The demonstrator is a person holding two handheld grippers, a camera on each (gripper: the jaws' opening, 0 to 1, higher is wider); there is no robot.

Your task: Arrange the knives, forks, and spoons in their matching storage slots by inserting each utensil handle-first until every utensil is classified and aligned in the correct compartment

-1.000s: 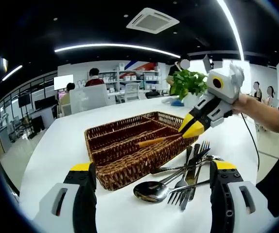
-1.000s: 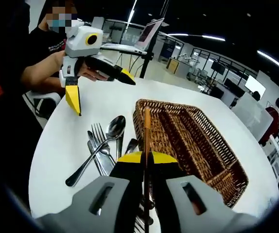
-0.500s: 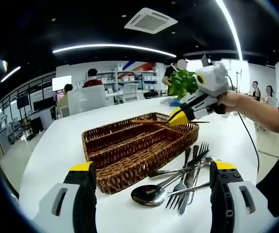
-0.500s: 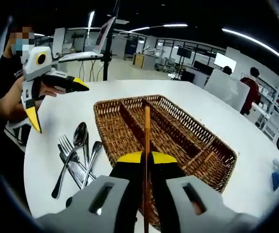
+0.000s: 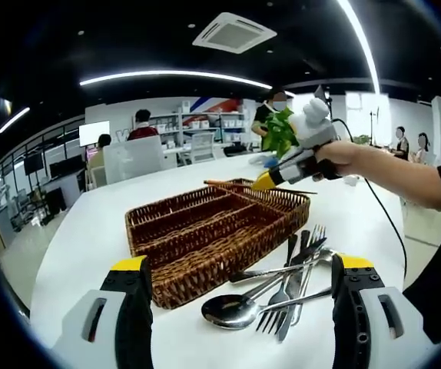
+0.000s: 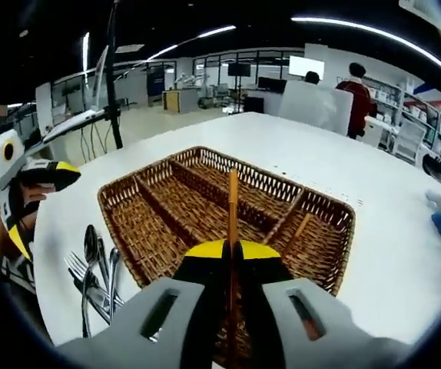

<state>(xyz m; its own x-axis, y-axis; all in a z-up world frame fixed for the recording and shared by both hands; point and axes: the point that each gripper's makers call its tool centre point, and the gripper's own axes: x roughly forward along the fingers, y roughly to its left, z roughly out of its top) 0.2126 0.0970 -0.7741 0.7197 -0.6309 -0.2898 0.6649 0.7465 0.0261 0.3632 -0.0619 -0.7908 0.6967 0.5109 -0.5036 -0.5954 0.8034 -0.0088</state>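
So far my right gripper (image 6: pixel 232 250) pinches 1 wooden stick (image 6: pixel 233 201) over the basket (image 6: pixel 132 231); my left gripper (image 5: pixel 240 265) gapes empty, cutlery pile (image 5: pixel 282 288) waits.

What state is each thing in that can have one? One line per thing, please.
right gripper: shut on the wooden-handled utensil, held above the basket.
left gripper: open, holding nothing.
wicker basket: upright on the table, one wooden piece lying in an end slot.
loose cutlery: piled beside the basket, unsorted.
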